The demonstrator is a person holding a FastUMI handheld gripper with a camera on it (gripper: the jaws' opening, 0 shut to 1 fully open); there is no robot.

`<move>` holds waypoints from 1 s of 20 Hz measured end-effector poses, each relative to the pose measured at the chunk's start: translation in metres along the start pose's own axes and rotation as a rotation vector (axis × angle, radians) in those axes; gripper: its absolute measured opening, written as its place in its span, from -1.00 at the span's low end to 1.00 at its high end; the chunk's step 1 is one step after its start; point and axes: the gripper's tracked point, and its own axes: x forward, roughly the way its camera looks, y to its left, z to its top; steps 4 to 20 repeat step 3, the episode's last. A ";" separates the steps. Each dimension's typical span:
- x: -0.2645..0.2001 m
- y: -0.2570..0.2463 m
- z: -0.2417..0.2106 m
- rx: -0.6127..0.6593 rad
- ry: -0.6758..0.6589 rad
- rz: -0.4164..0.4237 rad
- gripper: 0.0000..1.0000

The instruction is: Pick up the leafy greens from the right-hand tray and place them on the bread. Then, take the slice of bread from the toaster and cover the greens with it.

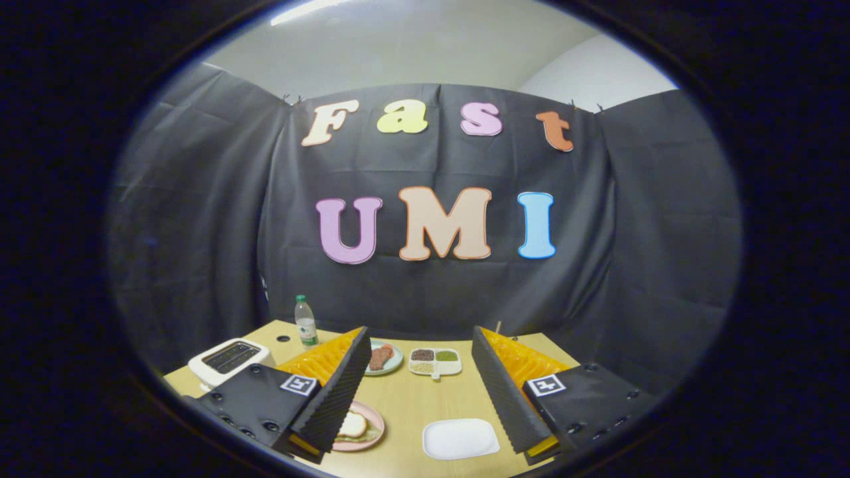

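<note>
Tongs wide apart, empty, above the sandwich.

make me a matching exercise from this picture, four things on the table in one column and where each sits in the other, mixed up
Things:
1. toaster
2. water bottle
3. divided dish
4. white tray

Places:
A. far side of the table, between the open fingers
B. near side of the table, between the fingers and empty
C. beyond the left finger, at the table's left edge
D. standing upright behind the toaster, by the black cloth wall

Pairs: 1-C, 2-D, 3-A, 4-B
</note>
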 end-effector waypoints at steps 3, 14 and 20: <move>-0.005 -0.009 0.005 -0.012 -0.011 0.008 0.97; -0.005 -0.009 0.005 -0.012 -0.011 0.008 0.97; -0.005 -0.009 0.005 -0.012 -0.011 0.008 0.97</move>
